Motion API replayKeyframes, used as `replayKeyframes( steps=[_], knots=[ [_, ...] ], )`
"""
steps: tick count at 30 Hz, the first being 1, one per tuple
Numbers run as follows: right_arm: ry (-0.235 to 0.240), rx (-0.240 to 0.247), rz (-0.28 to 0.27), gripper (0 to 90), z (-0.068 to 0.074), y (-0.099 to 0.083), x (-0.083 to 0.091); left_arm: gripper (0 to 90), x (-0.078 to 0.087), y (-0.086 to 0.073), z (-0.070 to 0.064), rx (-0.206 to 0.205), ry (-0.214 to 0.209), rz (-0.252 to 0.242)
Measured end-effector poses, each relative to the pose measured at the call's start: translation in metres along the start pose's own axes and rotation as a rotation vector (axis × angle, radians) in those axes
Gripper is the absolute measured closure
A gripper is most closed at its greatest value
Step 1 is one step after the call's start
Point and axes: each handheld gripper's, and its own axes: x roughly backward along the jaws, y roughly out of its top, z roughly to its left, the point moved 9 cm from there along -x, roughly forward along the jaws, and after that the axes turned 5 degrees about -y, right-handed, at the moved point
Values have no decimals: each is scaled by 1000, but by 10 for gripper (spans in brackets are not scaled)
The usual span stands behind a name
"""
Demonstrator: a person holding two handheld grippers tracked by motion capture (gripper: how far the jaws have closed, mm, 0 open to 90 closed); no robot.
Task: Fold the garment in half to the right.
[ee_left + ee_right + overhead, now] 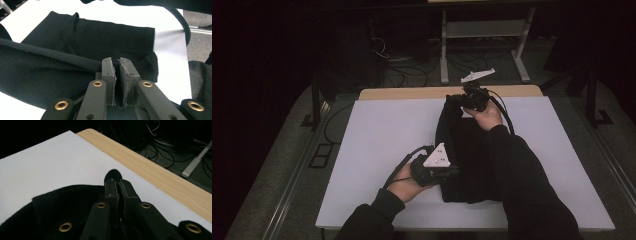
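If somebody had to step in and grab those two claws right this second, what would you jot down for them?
Left claw: shut on a hem of the black garment at its near-left edge, close to the person.
Right claw: shut on a bit of the garment's far end, near the wooden strip at the table's back.
Garment: lies long and narrow on the white table, already folded in on itself, stretched between the two claws.
Done: both ends gripped.
Left: probably the next fold, perhaps bringing the far end toward the near one, then letting go and smoothing. Keep both grips until the cloth is laid down.
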Motion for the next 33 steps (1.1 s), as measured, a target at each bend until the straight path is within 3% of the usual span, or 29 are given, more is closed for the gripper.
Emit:
replayKeyframes(
  steps=[19, 33],
  knots=[
    [-19, -27, -12, 842, -21, -16, 12, 810, -23, 10, -4, -3, -30, 3],
    [-35, -78, -7, 842, -44, -39, 22, 809, -53, 23, -16, -19, -88, 8]
  ],
)
